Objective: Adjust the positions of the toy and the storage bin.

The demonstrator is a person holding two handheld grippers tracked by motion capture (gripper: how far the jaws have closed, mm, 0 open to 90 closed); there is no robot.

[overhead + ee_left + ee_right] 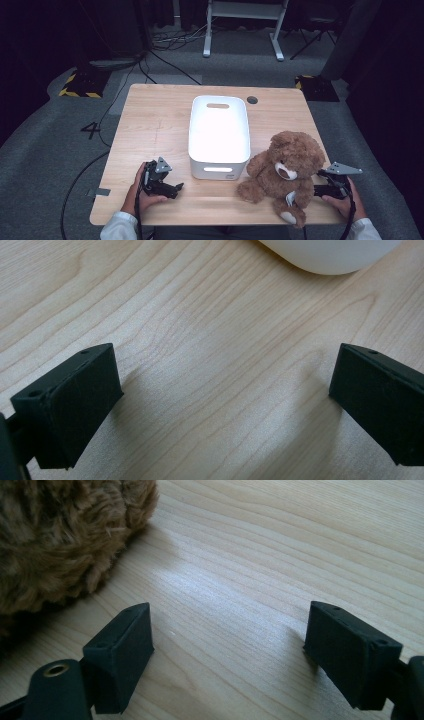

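Wooden table (pixel 150 130), white bin (pixel 219 135), teddy bear (pixel 282 172).
We hold left gripper (pixel 172 189) and right gripper (pixel 317 190) spread wide (both empty).

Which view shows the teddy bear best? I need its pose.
The high view: the whole teddy bear sits upright beside the white bin. The right gripper view catches just brown fur at its edge.

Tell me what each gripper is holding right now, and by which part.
Nothing is held. The left gripper and right gripper both stand open over bare table; the teddy bear sits beside the right gripper, ungripped.
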